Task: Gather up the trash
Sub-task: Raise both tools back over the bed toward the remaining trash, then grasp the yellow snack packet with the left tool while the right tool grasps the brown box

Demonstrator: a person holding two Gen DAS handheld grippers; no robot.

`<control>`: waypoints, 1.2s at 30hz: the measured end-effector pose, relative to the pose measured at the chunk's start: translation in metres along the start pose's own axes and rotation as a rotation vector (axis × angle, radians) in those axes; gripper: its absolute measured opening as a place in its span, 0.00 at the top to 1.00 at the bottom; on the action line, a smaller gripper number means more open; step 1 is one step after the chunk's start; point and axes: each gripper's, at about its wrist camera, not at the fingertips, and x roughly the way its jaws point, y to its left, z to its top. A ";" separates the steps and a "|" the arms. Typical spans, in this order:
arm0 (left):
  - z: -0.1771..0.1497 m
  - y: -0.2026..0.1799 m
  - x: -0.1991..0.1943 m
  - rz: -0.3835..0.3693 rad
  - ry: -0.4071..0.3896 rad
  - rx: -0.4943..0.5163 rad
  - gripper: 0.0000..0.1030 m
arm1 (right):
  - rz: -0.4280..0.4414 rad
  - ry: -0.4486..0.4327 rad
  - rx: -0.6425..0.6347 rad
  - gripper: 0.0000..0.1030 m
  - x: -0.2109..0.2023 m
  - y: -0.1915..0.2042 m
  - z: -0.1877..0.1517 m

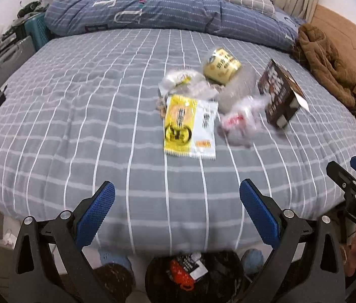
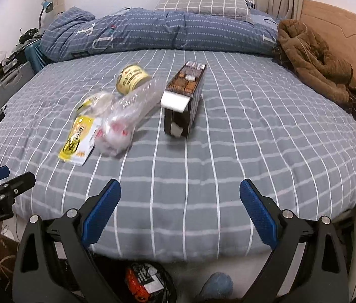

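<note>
- Bed (image 2: 228, 151): the trash lay mid-mattress, well ahead of my grippers.
- Box (image 2: 185, 101): stiff, light; long axis ran away from me. I judged its sides the best hold.
- Bottle (image 2: 132, 106): crushable, slippery.
- Wrapper (image 1: 189, 126): flat, limp.
- Left gripper (image 1: 177, 212), right gripper (image 2: 180, 209): both spread wide, empty.

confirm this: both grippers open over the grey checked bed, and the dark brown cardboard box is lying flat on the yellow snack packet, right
Not quite. In the right wrist view the dark brown cardboard box stands apart from the yellow snack packet. Both the left gripper and the right gripper are open.
</note>
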 end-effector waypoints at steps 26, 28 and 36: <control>0.063 -0.018 0.131 -0.019 0.122 0.054 0.07 | -0.012 0.013 0.020 0.11 0.114 0.006 0.113; 0.065 -0.016 0.136 -0.022 0.132 0.052 0.09 | -0.013 0.025 0.038 0.11 0.121 0.002 0.115; 0.071 -0.016 0.145 -0.021 0.147 0.065 0.30 | -0.004 0.086 0.076 0.22 0.139 0.000 0.116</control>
